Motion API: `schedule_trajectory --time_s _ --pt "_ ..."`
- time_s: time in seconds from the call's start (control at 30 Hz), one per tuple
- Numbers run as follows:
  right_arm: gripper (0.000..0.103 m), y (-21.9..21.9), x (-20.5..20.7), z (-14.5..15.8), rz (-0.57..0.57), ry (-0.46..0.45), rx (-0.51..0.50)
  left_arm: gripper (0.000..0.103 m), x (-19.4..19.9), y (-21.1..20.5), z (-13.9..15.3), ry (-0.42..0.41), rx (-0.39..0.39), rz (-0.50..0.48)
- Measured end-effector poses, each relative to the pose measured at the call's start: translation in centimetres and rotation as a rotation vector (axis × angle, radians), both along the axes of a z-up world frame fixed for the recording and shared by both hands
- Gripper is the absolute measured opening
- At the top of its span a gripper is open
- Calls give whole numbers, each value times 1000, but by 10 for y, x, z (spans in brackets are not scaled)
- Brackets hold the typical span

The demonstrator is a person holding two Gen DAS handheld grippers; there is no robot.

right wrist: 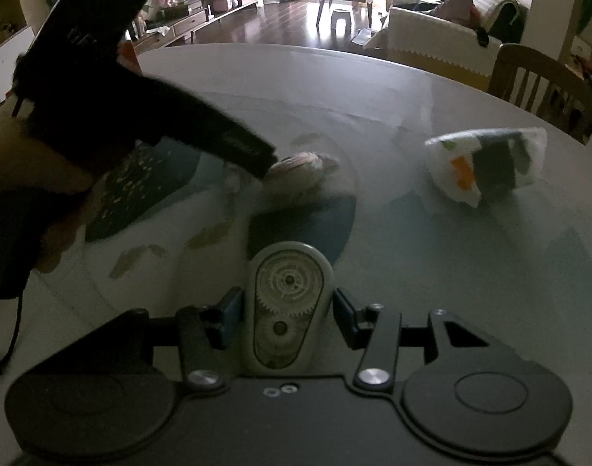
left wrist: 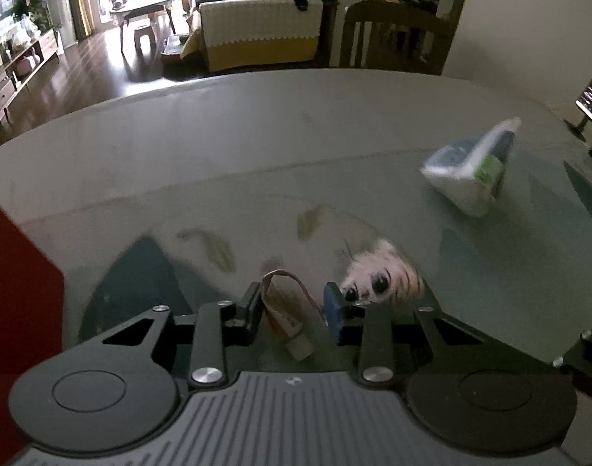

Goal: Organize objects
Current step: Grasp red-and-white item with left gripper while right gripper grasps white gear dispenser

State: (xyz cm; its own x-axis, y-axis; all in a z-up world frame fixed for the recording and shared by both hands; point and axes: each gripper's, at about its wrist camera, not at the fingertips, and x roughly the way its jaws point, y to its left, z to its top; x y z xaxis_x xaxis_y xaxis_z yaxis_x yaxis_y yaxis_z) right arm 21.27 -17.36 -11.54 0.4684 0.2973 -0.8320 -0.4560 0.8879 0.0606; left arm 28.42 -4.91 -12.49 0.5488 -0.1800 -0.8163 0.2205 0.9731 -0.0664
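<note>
Between the left gripper [left wrist: 294,310] fingers, spread apart: a small white-capped tube with an orange label and a thin brown loop [left wrist: 286,320], long axis running roughly along the fingers, cap toward the camera, loop away; no pad visibly pressing it. Just beyond the right-hand fingertip: a pale fluffy toy with dark bead eyes [left wrist: 381,272] on the glass-topped desk [left wrist: 218,147]. Farther ahead and to the right, well apart: a tilted white carton with green and dark panels [left wrist: 472,171].

Between the right gripper [right wrist: 288,312] fingers: a cream teardrop-shaped tape dispenser with visible gears [right wrist: 288,306], long axis in line with the fingers, left pad seemingly touching, right pad with a sliver of gap; firm clamp impossible to confirm. Probably next: closing the left fingers across the tube's short axis.
</note>
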Motion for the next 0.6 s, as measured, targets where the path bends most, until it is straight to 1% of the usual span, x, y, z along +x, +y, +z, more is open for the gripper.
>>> schedule_trajectory --time_s 0.07,0.17,0.33,0.43,0.6 --pt "50 -5 -6 2 -4 2 0 31 -9 -1 1 2 -7 -1" --pt "50 -13 -16 6 -12 8 9 28 -26 1 5 12 -39 -5" --pt "50 -22 -34 13 -16 10 19 28 -58 -1 6 24 -61 -30" --pt "50 -26 -44 16 -23 17 21 28 -77 -1 7 39 -80 -21" --pt "50 -29 -59 24 -24 27 29 28 -105 5 16 52 -110 -22"
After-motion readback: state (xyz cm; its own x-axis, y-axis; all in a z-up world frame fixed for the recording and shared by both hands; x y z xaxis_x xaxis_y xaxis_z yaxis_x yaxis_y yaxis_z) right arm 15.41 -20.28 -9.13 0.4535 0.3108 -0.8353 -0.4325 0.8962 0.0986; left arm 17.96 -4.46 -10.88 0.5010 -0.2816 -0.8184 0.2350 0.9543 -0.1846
